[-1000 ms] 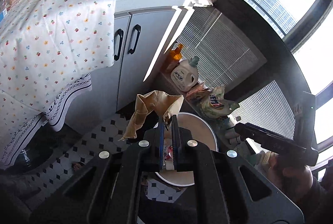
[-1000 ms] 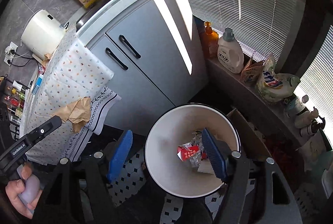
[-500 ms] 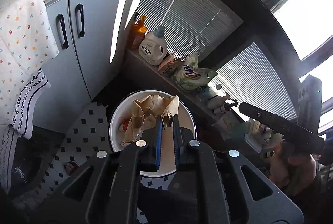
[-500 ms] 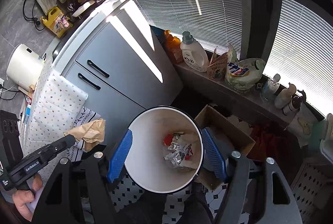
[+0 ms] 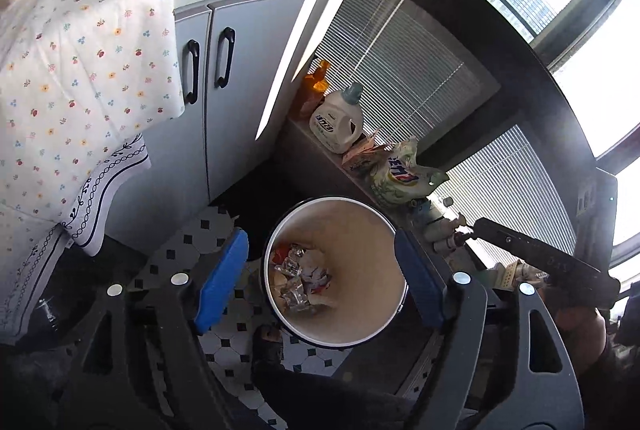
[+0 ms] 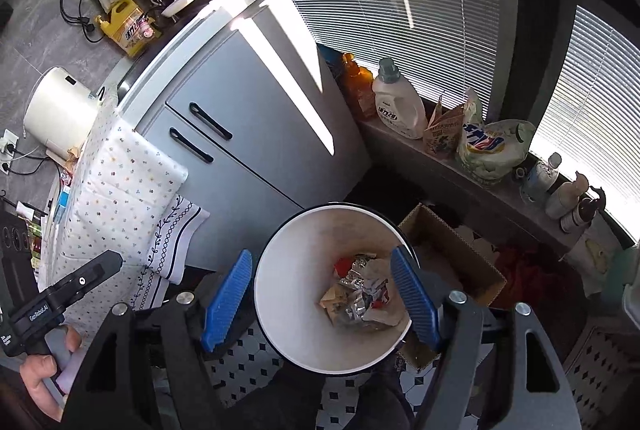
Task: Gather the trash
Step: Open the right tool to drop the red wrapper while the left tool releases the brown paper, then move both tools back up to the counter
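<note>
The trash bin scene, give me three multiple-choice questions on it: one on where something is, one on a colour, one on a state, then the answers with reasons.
1. Where does the cardboard box sit?
A. On the floor against the white bin
B. On the counter
C. Inside the bin

2. What colour are the pads on the left gripper's fingers?
A. Red
B. Blue
C. Yellow

3. What state is the left gripper in?
A. Shut on a paper bag
B. Shut on nothing
C. Open, holding nothing

Answers:
1. A, since the right wrist view shows the open box on the tiled floor right beside the bin.
2. B, since both pads show blue in the left wrist view.
3. C, since its fingers stand wide apart on either side of the bin mouth, with only the trash in the bin visible between them.
</note>
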Demonstrator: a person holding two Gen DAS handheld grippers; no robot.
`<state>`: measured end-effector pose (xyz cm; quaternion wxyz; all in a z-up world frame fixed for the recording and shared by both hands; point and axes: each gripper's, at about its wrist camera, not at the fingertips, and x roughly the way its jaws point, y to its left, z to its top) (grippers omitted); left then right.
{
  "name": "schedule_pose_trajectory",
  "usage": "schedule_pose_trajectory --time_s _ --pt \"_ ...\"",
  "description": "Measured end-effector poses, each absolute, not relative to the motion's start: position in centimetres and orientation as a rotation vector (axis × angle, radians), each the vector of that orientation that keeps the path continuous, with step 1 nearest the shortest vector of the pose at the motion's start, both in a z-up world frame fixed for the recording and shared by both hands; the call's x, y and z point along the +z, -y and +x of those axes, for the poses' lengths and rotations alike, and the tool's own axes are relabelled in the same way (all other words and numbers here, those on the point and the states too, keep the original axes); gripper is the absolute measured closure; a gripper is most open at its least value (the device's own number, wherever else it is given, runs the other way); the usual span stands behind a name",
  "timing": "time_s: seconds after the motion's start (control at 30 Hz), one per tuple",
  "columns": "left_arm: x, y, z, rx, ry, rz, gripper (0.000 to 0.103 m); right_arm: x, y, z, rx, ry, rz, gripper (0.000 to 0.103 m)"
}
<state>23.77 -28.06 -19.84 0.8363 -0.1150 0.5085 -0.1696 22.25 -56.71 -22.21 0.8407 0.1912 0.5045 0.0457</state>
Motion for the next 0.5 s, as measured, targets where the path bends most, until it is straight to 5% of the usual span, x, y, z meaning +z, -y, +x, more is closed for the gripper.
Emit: schedule_pose_trajectory --time_s 0.5 --pt "-14.7 14.9 20.4 0.002 -0.899 -0.395 0.012 -15.9 45.7 27.6 0.37 -0.985 0.262 0.014"
